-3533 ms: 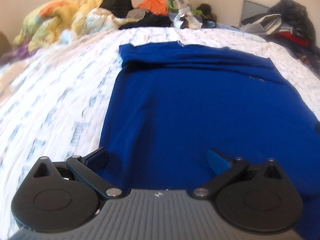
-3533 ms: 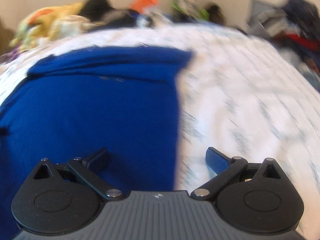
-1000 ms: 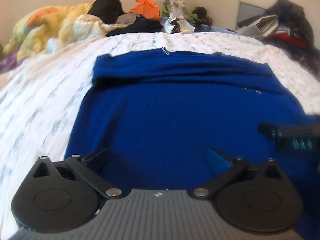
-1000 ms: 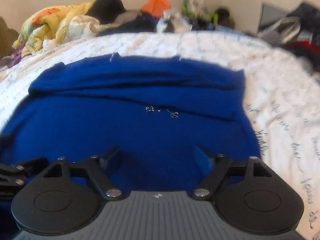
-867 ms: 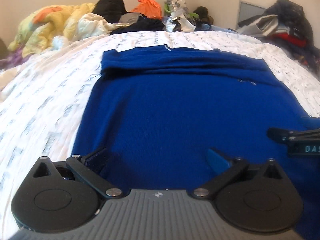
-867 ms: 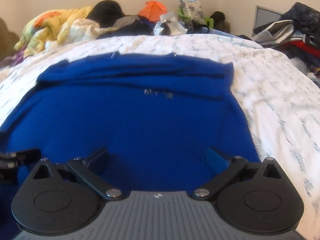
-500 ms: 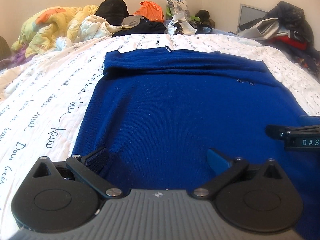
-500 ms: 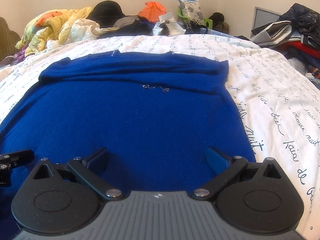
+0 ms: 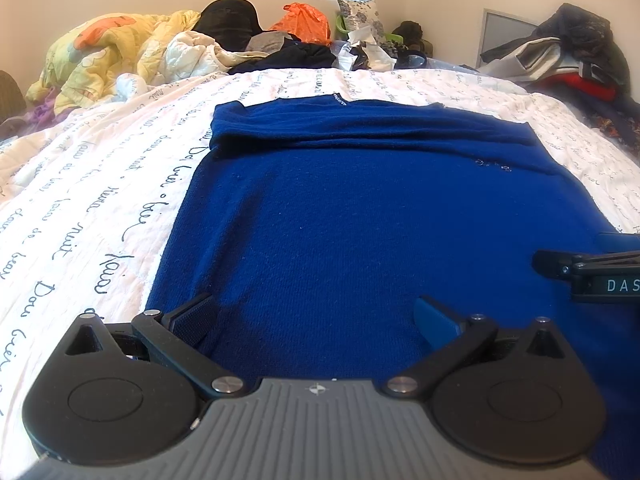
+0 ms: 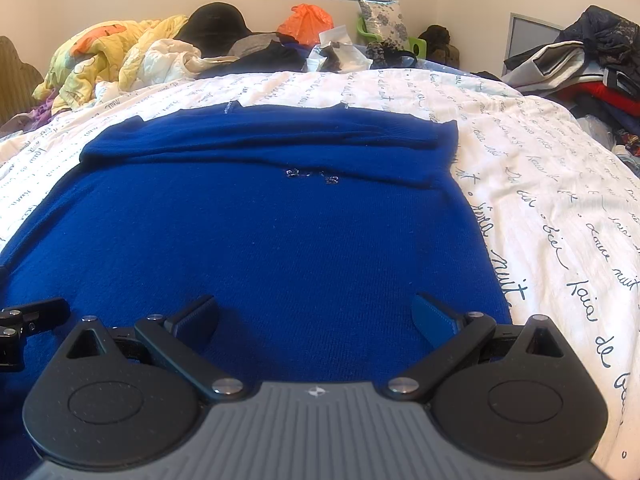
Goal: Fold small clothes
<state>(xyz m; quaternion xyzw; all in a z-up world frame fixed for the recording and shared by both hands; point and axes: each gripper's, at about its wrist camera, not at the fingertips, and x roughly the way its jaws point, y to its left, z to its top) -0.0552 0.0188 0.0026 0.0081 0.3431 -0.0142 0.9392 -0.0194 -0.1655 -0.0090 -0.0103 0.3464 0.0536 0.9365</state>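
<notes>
Motion has ceased: where the views a second ago were smeared and the grippers were drifting inward across the cloth, both now sit steady, side by side, over the near hem of the blue sweater (image 9: 360, 220). The left gripper (image 9: 316, 318) has its jaws apart, empty, over the near-left part of the hem; the right gripper (image 10: 316, 316) likewise stands with jaws apart and empty, over the near-right part. Each shows at the edge of the other's view. In my judgement this is the set-up for pinching the hem and carrying it toward the far end; no grasp is yet made.

The garment lies flat, centred on the bed, its far end already doubled back into a band, with a small silver motif (image 10: 312, 176) just below that fold. The white bedspread with dark script (image 9: 100, 208) carries it, bare on both sides. At the far edge of the bed sit a yellow quilt (image 10: 108, 56), a black hat (image 10: 216, 20) and an orange bag (image 10: 306, 20). Heaped clothes (image 10: 580, 60) stand at the right.
</notes>
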